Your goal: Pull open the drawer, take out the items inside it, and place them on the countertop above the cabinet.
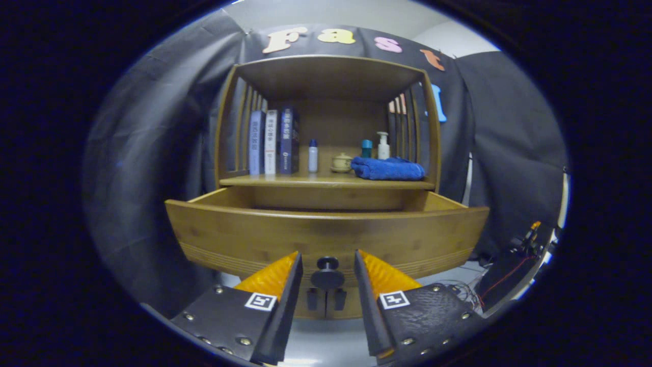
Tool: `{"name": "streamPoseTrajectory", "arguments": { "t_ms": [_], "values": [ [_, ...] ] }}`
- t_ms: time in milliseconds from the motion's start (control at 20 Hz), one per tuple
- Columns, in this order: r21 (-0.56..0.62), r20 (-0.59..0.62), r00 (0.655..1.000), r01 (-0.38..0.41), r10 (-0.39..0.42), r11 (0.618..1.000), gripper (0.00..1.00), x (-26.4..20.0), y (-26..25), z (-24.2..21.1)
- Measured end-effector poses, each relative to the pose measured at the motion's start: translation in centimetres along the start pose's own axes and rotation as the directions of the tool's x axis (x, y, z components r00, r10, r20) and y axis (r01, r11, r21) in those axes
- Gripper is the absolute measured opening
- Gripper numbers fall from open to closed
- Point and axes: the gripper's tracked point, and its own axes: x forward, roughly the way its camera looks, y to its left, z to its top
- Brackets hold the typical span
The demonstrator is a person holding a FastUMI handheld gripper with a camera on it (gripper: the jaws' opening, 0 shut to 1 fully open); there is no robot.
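Observation:
A wooden cabinet stands ahead with its drawer (326, 232) pulled out toward me. The drawer's dark round knob (327, 275) sits between my gripper's (327, 257) two fingertips, with a gap on each side, so the gripper is open and not touching it. The drawer's front panel hides whatever lies inside. Above the drawer is the countertop (305, 180) of the cabinet, an open shelf with a roof and slatted sides.
On the countertop stand three books (273, 141) at the left, a small white bottle (313, 156), a little teapot (341, 163), a teal cup (367, 148), a pump bottle (383, 146) and a folded blue towel (388, 168). Cables and equipment (514, 255) lie low at the right.

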Motion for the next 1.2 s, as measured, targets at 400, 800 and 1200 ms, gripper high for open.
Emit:
{"name": "streamPoseTrajectory", "arguments": {
  "t_ms": [400,800,1200],
  "values": [
    [0.111,-0.125,0.989,-0.069,0.083,0.991,0.25,2.2,1.0,-3.9],
    [0.064,-0.121,0.986,-0.108,0.115,0.992,0.24,-4.4,0.7,-5.8],
    [0.096,-0.145,0.983,-0.099,0.113,0.990,0.63,-4.5,-0.5,-4.2]
  ]
}}
